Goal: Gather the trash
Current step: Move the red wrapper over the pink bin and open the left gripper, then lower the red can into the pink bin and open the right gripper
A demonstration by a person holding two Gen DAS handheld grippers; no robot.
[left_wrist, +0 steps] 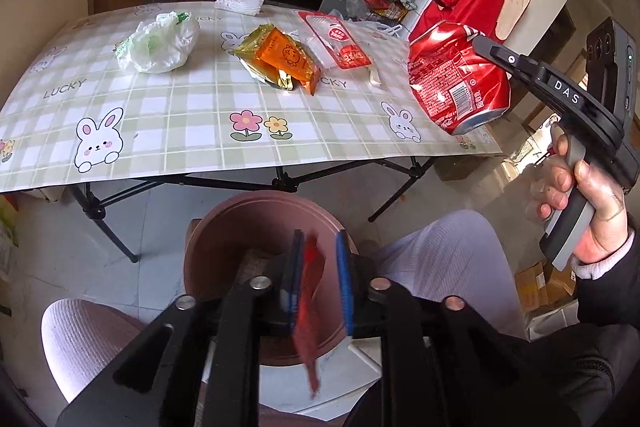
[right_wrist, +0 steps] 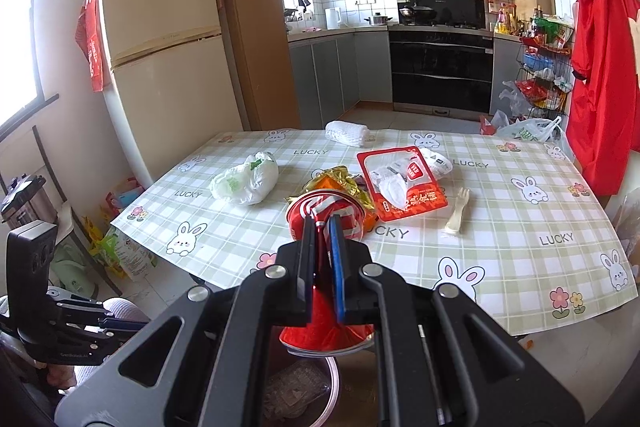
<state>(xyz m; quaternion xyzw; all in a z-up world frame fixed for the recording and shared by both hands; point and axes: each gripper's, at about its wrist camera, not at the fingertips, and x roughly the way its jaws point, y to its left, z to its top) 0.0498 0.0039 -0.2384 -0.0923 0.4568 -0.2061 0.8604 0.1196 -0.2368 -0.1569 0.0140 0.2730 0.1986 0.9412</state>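
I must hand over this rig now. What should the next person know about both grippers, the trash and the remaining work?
Left gripper: open above the brown bin, a red wrapper loose between its pads.
Right gripper: shut on the crushed red can, held over the table's near edge.
Still on the table: white plastic bag, orange-gold wrapper, red-white pouch, plastic fork.
Next: bin the can, then collect those.

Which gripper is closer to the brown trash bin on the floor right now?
Left. The left gripper hangs directly over the brown bin, a red wrapper scrap loose between its parted jaws. The right gripper is higher and off to the side near the table edge, clamping the crushed red can.
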